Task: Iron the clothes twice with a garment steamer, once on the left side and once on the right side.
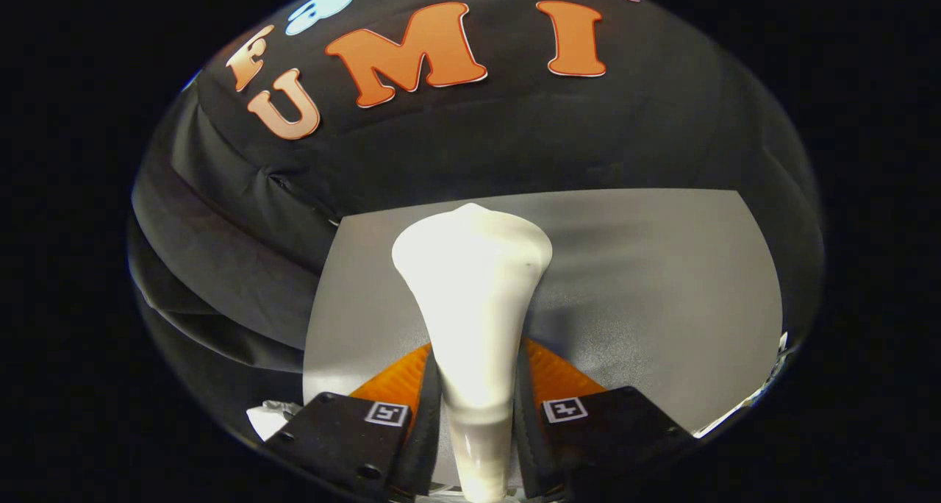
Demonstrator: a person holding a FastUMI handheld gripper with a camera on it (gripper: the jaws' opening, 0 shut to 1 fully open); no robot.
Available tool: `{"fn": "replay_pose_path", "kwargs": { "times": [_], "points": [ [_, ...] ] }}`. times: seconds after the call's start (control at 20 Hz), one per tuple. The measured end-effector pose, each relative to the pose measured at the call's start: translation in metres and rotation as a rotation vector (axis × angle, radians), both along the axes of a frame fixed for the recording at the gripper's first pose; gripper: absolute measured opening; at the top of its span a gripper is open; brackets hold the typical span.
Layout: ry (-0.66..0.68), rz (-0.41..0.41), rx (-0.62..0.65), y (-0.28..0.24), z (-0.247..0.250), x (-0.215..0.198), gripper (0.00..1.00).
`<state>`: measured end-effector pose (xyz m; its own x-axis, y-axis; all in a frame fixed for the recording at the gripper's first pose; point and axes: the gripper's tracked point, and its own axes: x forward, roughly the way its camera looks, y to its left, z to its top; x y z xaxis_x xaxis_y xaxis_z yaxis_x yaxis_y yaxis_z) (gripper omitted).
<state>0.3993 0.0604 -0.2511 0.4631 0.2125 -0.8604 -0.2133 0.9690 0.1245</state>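
Tongs clamped on white steamer

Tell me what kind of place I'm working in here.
Likely a staged recording booth: draped black cloth wall, plain grey flat surface, and the gripper shut on a white flared garment steamer.

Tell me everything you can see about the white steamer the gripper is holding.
The garment steamer is glossy off-white, seemingly plastic. Its narrow handle sits between the fingers of the gripper, which press on it from both sides; it widens into a broad, rounded head pointing forward, away from the camera. A tiny dark speck marks the head's right side. Its lower handle looks slightly greyer. It stands out over a grey surface, its shadow falling beside it. Its front face is hidden.
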Motion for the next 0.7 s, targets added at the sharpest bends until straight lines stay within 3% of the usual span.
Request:
{"fn": "replay_pose_path", "kwargs": {
  "times": [0.5, 0.7],
  "points": [
    [-0.165, -0.007, -0.009, 0.001, 0.043, -0.009, 0.49],
    [-0.278, -0.049, -0.002, -0.005, 0.071, -0.02, 0.49]
  ]
}}
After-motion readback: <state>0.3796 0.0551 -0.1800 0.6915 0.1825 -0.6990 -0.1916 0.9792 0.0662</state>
